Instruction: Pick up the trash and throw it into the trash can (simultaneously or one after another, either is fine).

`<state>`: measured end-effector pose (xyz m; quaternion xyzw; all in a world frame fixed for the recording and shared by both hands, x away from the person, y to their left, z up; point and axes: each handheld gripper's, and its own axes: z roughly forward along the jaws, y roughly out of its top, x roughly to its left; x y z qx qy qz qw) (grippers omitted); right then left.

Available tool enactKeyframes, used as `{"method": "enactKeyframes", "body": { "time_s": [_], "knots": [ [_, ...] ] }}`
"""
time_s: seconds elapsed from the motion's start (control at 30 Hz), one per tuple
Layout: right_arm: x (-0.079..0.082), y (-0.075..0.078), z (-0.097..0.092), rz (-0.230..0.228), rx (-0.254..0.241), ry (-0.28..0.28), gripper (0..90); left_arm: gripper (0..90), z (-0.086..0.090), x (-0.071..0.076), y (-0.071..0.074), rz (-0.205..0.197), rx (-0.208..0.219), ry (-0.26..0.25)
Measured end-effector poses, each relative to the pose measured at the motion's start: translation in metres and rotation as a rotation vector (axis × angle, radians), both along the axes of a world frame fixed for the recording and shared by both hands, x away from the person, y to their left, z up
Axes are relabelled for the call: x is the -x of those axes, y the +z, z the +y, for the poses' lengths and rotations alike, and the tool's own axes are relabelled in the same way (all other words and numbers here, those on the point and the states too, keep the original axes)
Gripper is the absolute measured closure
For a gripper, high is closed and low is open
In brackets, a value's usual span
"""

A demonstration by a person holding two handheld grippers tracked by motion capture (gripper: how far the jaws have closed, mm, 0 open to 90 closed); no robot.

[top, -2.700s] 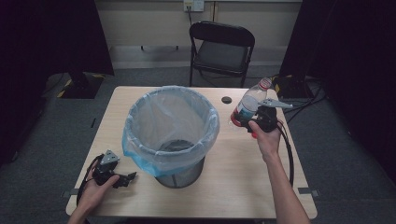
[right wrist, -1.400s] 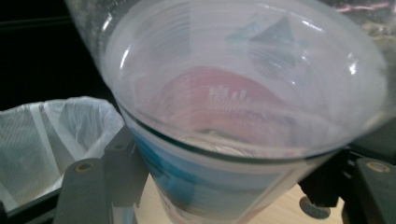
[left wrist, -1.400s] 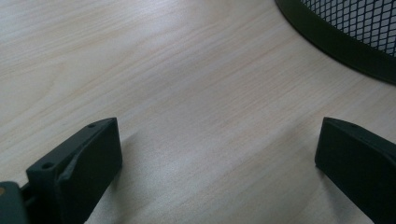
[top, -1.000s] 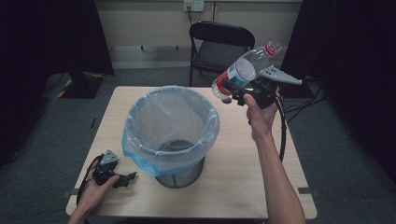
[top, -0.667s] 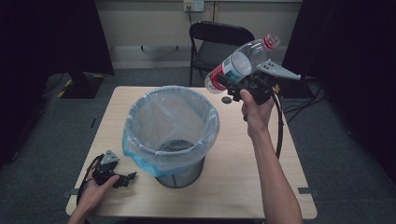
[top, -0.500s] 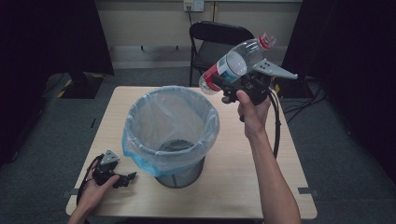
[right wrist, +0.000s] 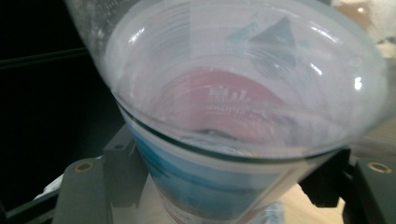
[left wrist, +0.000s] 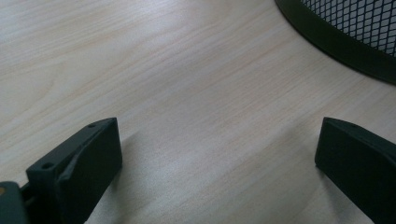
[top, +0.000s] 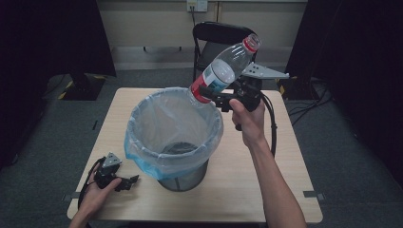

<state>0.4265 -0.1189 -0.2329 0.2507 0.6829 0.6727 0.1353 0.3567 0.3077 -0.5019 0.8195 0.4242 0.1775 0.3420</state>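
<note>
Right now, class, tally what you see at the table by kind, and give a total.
Plastic bottles: 1
Lined mesh bins: 1
Hand-held grippers, left and right: 2
Folding chairs: 1
Total: 5

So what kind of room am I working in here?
Probably a test room or recording studio, not a home: a small wooden table stands alone on grey carpet, dark curtains hang at both sides, and a black folding chair sits behind it by a plain wall with a socket.
</note>
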Motion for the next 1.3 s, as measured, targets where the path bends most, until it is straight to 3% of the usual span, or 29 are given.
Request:
{"method": "enactKeyframes", "body": {
  "time_s": [0.1, 0.63, 0.9, 1.3],
  "knots": [
    [0.003, -0.005, 0.005, 0.01, 0.015, 0.055, 28.7, 0.1, 0.0, 0.0, 0.0, 0.0, 0.0, 0.0],
    [0.01, -0.011, 0.018, -0.004, 0.043, 0.083, 22.0, 0.1, 0.0, 0.0, 0.0, 0.0, 0.0, 0.0],
    [0.01, -0.006, 0.013, -0.019, 0.028, 0.048, 20.1, 0.1, 0.0, 0.0, 0.0, 0.0, -0.001, 0.0],
    [-0.002, -0.008, -0.004, 0.004, 0.076, -0.069, 19.4, 0.1, 0.0, 0.0, 0.0, 0.0, -0.001, 0.0]
  ]
}}
